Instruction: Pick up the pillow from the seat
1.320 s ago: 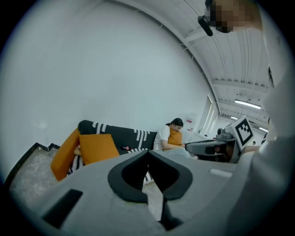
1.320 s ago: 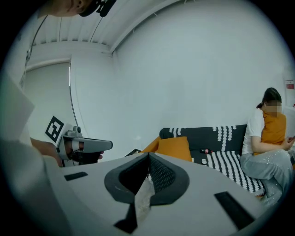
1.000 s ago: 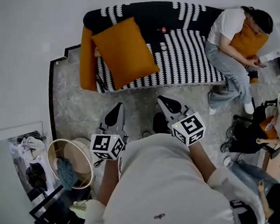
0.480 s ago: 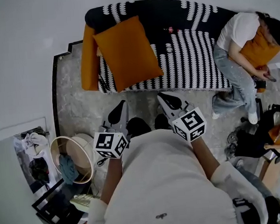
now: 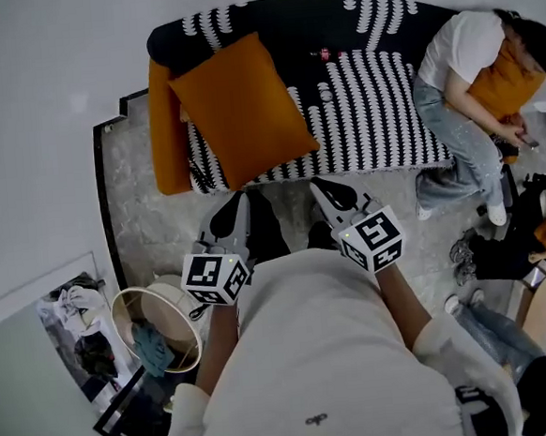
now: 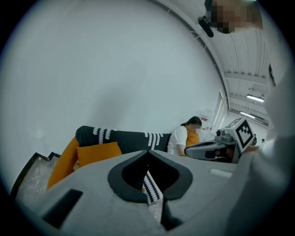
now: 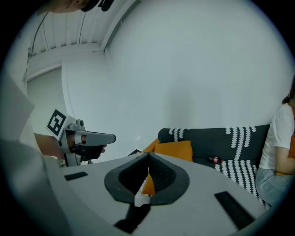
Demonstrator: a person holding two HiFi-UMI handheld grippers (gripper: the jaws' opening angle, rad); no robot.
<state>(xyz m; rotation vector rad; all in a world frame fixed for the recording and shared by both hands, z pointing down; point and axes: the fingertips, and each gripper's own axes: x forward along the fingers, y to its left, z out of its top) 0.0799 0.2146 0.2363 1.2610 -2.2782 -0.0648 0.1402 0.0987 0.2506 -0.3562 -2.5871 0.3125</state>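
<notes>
Saw pillow (image 5: 243, 107) lying on the left end of the sofa (image 5: 377, 110) seat, beside the orange arm (image 5: 164, 127), untouched. Held left gripper (image 5: 235, 204) and right gripper (image 5: 322, 191) side by side near the sofa's front edge, both with jaws fully together, gripping nothing. Noted a person (image 5: 449, 67) seated at the right end.

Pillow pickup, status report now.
Left gripper and right gripper shut, empty, short of the sofa. Pillow propped at its left end, untouched. Path open; person seated at far right end.
</notes>
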